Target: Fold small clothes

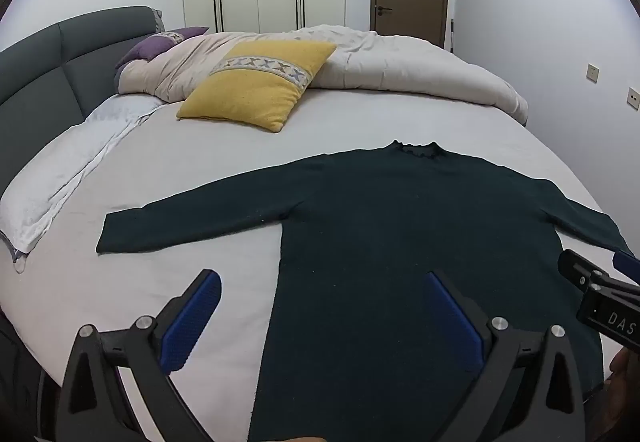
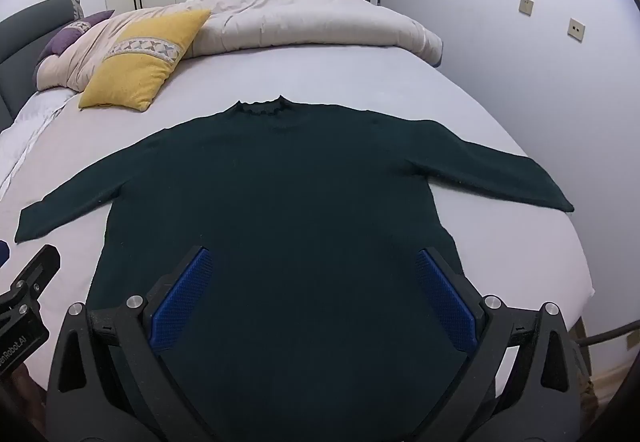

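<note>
A dark green long-sleeved sweater [image 1: 400,226] lies flat on the bed, collar away from me and both sleeves spread sideways. It also shows in the right wrist view [image 2: 288,194]. My left gripper [image 1: 322,276] is open and empty, hovering over the sweater's lower left edge. My right gripper [image 2: 314,254] is open and empty above the sweater's lower body. The right gripper's body [image 1: 600,294] shows at the right edge of the left wrist view, and the left gripper's body [image 2: 24,302] at the left edge of the right wrist view.
The bed sheet [image 1: 180,170] is pale grey. A yellow cushion [image 1: 256,86], a rumpled beige duvet [image 1: 400,62] and a purple pillow [image 1: 160,44] lie at the far side. A grey headboard [image 1: 40,82] is on the left. The wall [image 2: 540,82] is close on the right.
</note>
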Action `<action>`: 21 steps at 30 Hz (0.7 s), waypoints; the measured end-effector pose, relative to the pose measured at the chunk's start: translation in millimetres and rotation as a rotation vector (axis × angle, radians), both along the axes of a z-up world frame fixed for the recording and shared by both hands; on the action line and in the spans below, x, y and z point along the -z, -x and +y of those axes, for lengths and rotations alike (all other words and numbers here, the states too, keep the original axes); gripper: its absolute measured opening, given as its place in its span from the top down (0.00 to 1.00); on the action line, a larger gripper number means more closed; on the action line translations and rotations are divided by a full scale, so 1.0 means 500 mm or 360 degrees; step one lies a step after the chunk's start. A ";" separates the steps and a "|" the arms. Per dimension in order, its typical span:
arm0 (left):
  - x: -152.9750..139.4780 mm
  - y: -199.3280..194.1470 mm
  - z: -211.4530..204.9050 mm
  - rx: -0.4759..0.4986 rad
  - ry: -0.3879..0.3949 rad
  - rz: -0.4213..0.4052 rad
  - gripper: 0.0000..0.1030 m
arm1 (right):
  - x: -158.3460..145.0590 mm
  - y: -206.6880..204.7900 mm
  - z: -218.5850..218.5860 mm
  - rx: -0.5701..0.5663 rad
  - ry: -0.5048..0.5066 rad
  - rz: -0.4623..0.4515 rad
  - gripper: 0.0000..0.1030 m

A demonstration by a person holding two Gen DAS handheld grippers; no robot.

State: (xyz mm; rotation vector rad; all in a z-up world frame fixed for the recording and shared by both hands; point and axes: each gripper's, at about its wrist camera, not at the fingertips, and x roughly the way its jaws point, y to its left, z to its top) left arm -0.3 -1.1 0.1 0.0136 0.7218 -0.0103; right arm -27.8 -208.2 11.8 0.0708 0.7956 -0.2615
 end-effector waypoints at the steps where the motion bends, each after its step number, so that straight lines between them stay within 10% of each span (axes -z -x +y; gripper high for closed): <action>1: 0.000 0.000 -0.002 0.0006 -0.0005 -0.0002 0.00 | 0.000 0.000 0.001 -0.0003 0.0005 -0.0001 0.00; 21: -0.001 0.000 0.002 -0.0003 -0.0002 -0.0014 0.00 | 0.013 0.008 0.010 -0.0038 0.0010 0.0021 0.00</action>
